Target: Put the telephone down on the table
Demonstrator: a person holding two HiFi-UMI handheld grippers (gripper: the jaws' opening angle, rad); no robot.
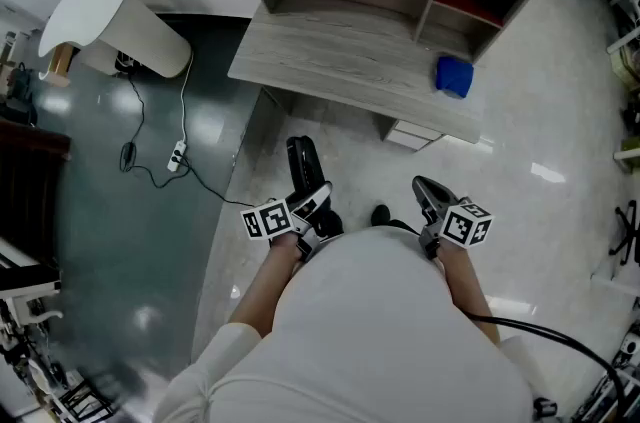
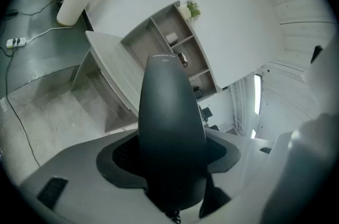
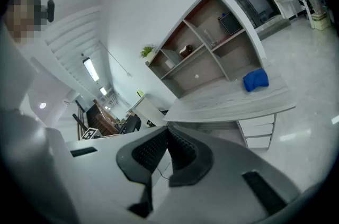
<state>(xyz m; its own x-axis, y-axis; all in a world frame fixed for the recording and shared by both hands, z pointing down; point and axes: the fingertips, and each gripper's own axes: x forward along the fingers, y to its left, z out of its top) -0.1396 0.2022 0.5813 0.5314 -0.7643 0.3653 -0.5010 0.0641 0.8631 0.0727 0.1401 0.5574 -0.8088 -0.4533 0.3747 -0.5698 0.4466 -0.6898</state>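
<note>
Left gripper view | left gripper [image 2: 171,158]: jaws wide, clamping telephone [image 2: 170,106] (pointing forward) | right gripper [image 3: 165,138]: jaws together

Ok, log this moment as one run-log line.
left gripper: shut on telephone | right gripper: shut, empty | table: ahead, telephone not yet on it

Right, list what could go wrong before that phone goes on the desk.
The long black telephone handset sticks far out of the left hand-held gripper, gripped at one end; it could pivot or slip.
The blue bundle occupies the grey wooden desk's right end; landing there could tip the handset.
</note>
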